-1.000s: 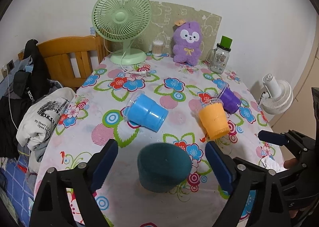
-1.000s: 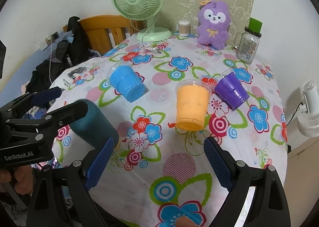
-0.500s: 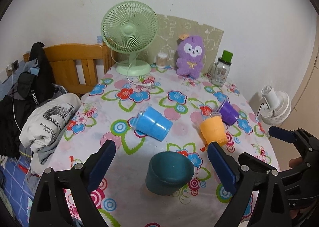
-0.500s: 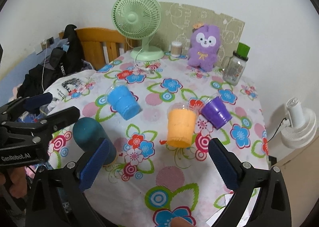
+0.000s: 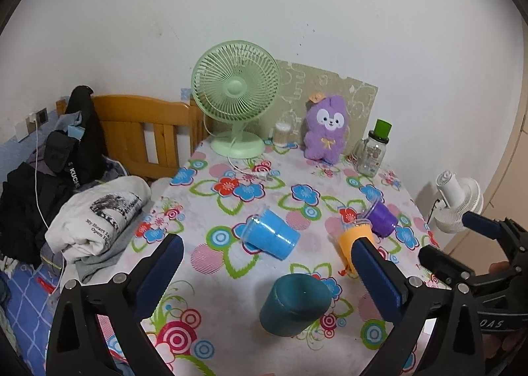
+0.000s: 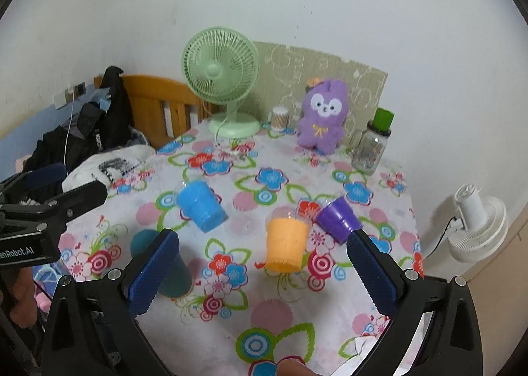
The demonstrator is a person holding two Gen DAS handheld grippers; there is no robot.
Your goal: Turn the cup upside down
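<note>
A dark teal cup [image 5: 294,304] stands upside down on the flowered tablecloth [image 5: 231,211], near the front edge; it also shows in the right wrist view [image 6: 171,270], partly behind a finger. A blue cup [image 5: 271,237] [image 6: 200,208], an orange cup [image 5: 350,241] [image 6: 285,243] and a purple cup [image 5: 381,219] [image 6: 337,218] lie on their sides further back. My left gripper [image 5: 267,275] is open and empty, above and behind the teal cup. My right gripper [image 6: 264,272] is open and empty, above the table in front of the orange cup.
A green desk fan [image 5: 236,95], a purple plush toy [image 5: 325,127], a small jar [image 5: 281,133] and a glass bottle with a green cap [image 5: 374,153] stand at the back. A wooden chair [image 5: 142,132] and piled clothes [image 5: 95,214] are on the left. A white fan [image 5: 457,201] is on the right.
Both grippers have pulled back and up from the table. The teal cup stays where it stood and looks smaller and further off now. Both stay open.
</note>
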